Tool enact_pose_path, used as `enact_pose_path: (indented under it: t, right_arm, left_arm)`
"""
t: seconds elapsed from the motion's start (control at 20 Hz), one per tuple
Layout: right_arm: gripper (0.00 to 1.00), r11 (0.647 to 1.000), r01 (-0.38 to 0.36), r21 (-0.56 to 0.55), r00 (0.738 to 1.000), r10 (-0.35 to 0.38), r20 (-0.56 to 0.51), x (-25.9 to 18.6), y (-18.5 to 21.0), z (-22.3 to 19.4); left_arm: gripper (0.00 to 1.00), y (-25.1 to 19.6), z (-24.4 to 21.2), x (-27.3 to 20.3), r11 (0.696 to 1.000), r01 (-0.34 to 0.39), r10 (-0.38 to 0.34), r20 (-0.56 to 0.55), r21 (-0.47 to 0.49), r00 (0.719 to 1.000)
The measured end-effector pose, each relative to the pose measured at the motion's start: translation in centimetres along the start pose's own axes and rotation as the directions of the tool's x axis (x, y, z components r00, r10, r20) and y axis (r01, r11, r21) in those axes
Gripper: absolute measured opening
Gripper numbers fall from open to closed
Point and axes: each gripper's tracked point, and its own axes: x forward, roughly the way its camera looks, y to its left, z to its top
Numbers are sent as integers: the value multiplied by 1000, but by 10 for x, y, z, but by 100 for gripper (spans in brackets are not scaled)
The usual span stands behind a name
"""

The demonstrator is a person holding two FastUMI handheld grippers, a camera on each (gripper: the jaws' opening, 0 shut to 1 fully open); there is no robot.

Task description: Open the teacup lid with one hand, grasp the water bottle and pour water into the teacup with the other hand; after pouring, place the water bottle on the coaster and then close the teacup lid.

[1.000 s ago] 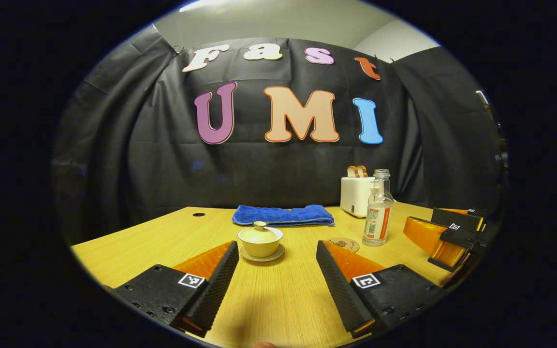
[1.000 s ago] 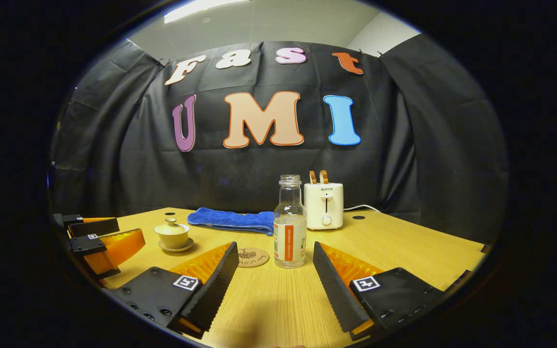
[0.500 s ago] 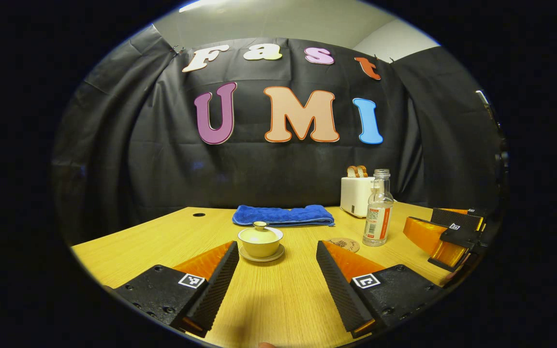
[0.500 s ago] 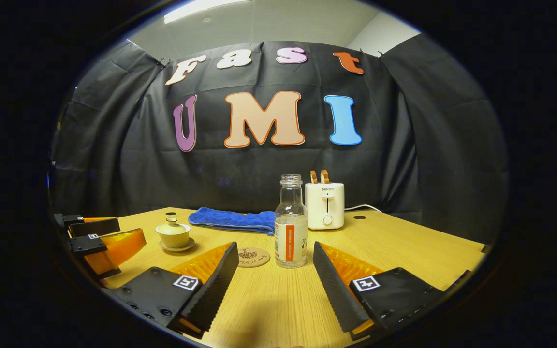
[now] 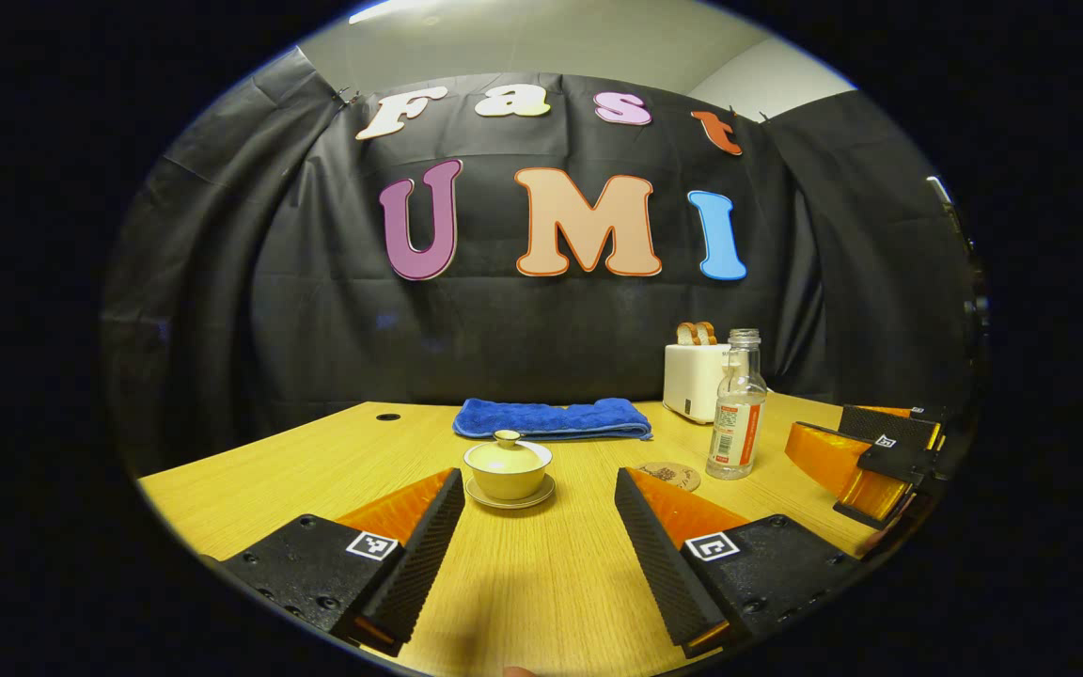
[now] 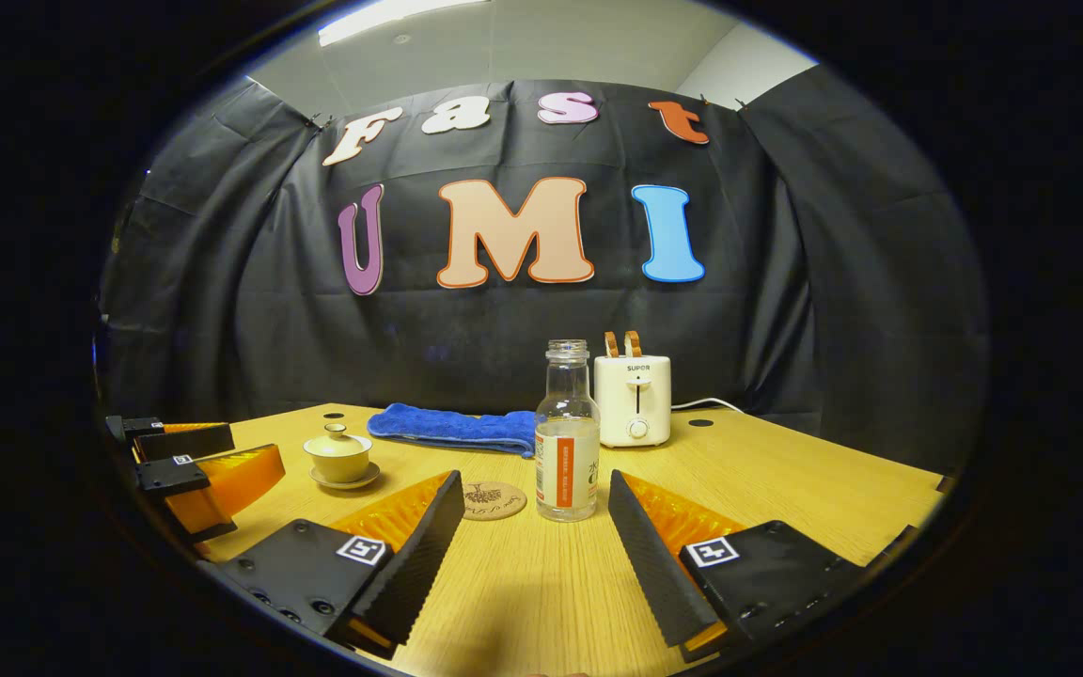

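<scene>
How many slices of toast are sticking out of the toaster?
2. Both slices stand side by side in the top of the white toaster at the back of the table, behind the water bottle. Nothing else on the table looks like toast.

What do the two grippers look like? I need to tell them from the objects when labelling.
Both look alike. The left gripper and right gripper each have two wedge-shaped fingers with ribbed black pads, translucent orange bodies behind them, and black plates with screw holes, each bearing a small square black-and-white marker. No cables or sleeves can be seen.
</scene>
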Motion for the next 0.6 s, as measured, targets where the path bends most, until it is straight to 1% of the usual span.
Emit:
enact_pose_path:
  t: [0.15, 0.2, 0.25, 0.3, 0.35, 0.4, 0.6]
  right_arm:
    - [95, 1000, 0, 0, 1000, 0, 0, 0, 0, 0]
    - [98, 1000, 0, 0, 1000, 0, 0, 0, 0, 0]
    - [98, 1000, -2, -1, 1000, 2, 1, 0, 0, 0]
    - [95, 1000, -4, 0, 1000, 4, -1, 1, 0, 0]
    - [98, 1000, -3, 0, 1000, 3, -1, 1, -1, 0]
    - [95, 1000, -2, -1, 1000, 2, 0, 3, -3, 0]
    - [95, 999, 33, -2, 999, -33, -1, 11, -25, 1]
  left_arm:
    - [95, 1, 0, -1, 1000, -7, 7, -1, -1, 1000]
    - [95, 1, 0, -1, 1000, -7, 7, 0, -2, 1000]
    - [95, 1, 0, 0, 1000, -6, 6, -1, -2, 1000]
    - [95, 1, 0, -1, 1000, -6, 6, 0, -2, 1000]
    - [95, 2, 1, 0, 1000, -12, 12, -1, -2, 1000]
    - [95, 4, 0, 2, 1000, -12, 12, 0, -3, 1000]
    - [94, 12, -2, 15, 1000, -4, 4, -10, -9, 1000]
